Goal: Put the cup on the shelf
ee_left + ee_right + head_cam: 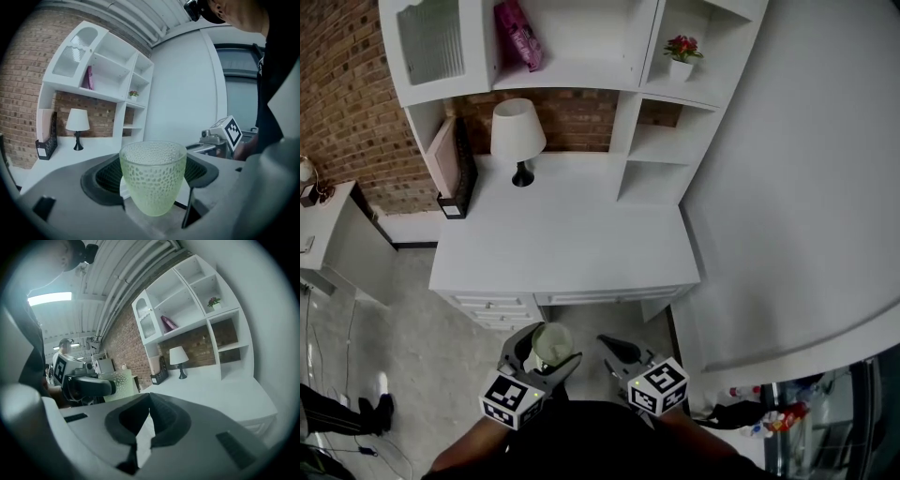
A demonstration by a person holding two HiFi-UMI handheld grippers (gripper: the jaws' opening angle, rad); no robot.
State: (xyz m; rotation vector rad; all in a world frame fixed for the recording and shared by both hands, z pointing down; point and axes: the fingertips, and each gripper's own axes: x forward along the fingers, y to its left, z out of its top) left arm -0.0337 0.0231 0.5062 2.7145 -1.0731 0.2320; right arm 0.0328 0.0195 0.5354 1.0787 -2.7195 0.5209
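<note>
We face a white bench (572, 234) under a white shelf unit (581, 70) against a brick wall (342, 103). Our left claw (546, 349) clamps the green dimpled glass cup (153, 176) between its jaws, short of the bench's front edge. The cup stands upright, mouth up. Our right claw (149, 416) is closed, empty

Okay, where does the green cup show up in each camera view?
Head view: cup at bottom centre, in the left hand-held gripper.
Left gripper view: lower centre, between the jaws.
Right gripper view: left of middle.
Shared landmark: the white lamp on the desk.
</note>
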